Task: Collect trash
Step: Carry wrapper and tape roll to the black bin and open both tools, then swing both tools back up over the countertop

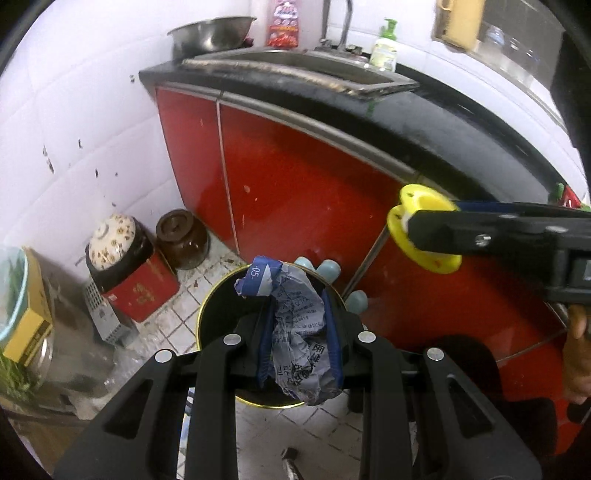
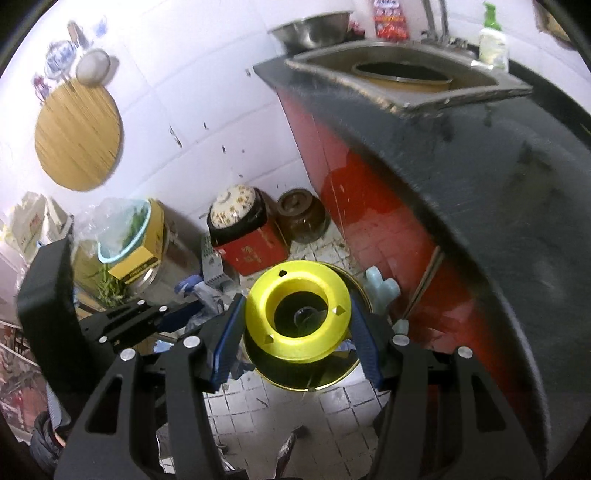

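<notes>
My left tongs (image 1: 299,325) are closed on a crumpled paper wad (image 1: 297,328) — grey printed sheet with a blue-and-white strip at its top — pinched between the blue pads (image 1: 334,332). The wad hangs directly above the mouth of a round bin (image 1: 218,295) with a gold rim and dark inside, standing on the tiled floor (image 1: 173,325).

My right tongs (image 2: 295,328) stand about half open around a yellow spool (image 2: 297,314), one blue pad at each side, gripping it by its flanges. In the right wrist view the spool sits over the same bin (image 2: 343,373); in the left wrist view the spool (image 1: 421,229) is up and to the right of the wad, in front of the red cabinet doors (image 1: 295,184).

Just beyond the bin's far rim stands a pale blue plastic item (image 2: 380,291), its shape unclear. Farther out in the corner sit a brown lidded jar (image 1: 181,238) and a dark pot with a flowered lid (image 1: 112,240) resting on a red tin (image 1: 142,288). Above the cabinets runs the dark tabletop (image 1: 424,122) with a steel sink (image 2: 399,79), a metal bowl (image 1: 210,35) and a green-capped soap bottle (image 1: 384,48).
</notes>
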A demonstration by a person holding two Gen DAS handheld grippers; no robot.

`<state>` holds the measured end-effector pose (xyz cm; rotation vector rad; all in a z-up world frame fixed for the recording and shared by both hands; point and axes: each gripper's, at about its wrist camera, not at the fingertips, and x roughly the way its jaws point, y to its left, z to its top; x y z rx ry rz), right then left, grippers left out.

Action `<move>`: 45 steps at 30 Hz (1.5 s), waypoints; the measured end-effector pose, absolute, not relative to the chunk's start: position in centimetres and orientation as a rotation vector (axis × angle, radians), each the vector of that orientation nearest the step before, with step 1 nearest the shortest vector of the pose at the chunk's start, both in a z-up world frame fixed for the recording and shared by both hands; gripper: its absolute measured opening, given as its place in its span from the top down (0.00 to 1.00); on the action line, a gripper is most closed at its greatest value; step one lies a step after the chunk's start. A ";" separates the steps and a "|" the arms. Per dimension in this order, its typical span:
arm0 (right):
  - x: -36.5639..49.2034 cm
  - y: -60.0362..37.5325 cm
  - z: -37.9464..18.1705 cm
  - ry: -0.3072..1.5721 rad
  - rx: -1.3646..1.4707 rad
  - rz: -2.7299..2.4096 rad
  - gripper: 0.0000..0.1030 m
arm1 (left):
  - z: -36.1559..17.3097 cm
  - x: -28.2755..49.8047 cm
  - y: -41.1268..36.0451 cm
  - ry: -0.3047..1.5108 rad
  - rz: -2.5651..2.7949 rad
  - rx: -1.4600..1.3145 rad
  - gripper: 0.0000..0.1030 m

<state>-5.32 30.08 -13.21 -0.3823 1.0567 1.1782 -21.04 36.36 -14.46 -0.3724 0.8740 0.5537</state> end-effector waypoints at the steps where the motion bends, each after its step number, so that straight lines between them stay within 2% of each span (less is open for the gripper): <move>1: -5.2 30.4 -13.7 1.063 -0.390 1.176 0.47 | -14.9 -21.1 36.5 0.879 0.559 -0.371 0.76; 13: -4.8 34.4 -18.6 1.133 -0.467 1.148 0.46 | -18.2 -20.8 38.1 0.905 0.547 -0.415 0.75; 14: -4.6 34.7 -18.9 1.149 -0.465 1.150 0.42 | -18.4 -20.9 38.2 0.906 0.546 -0.419 0.72; 15: -4.3 34.8 -19.0 1.156 -0.460 1.147 0.30 | -18.7 -20.9 38.4 0.908 0.544 -0.425 0.55; 16: -4.1 34.9 -19.0 1.155 -0.453 1.146 0.23 | -18.8 -21.0 38.4 0.902 0.545 -0.430 0.33; 17: -4.0 34.9 -19.0 1.153 -0.443 1.152 0.22 | -18.9 -21.2 38.4 0.892 0.551 -0.429 0.26; 18: -4.0 34.9 -19.0 1.152 -0.443 1.155 0.22 | -18.8 -21.5 38.3 0.876 0.562 -0.422 0.23; 34: -4.5 32.8 -15.8 1.094 -0.426 1.175 0.22 | -16.2 -21.1 37.5 0.853 0.564 -0.383 0.23; 35: -4.5 32.2 -15.0 1.077 -0.425 1.174 0.21 | -15.5 -21.0 37.1 0.846 0.558 -0.373 0.21; 37: -4.5 30.7 -13.4 1.035 -0.412 1.167 0.14 | -13.9 -20.6 36.2 0.826 0.550 -0.343 0.12; 45: -1.1 17.5 -4.6 0.868 -0.305 1.006 0.13 | -7.5 -15.6 29.2 0.743 0.384 -0.204 0.09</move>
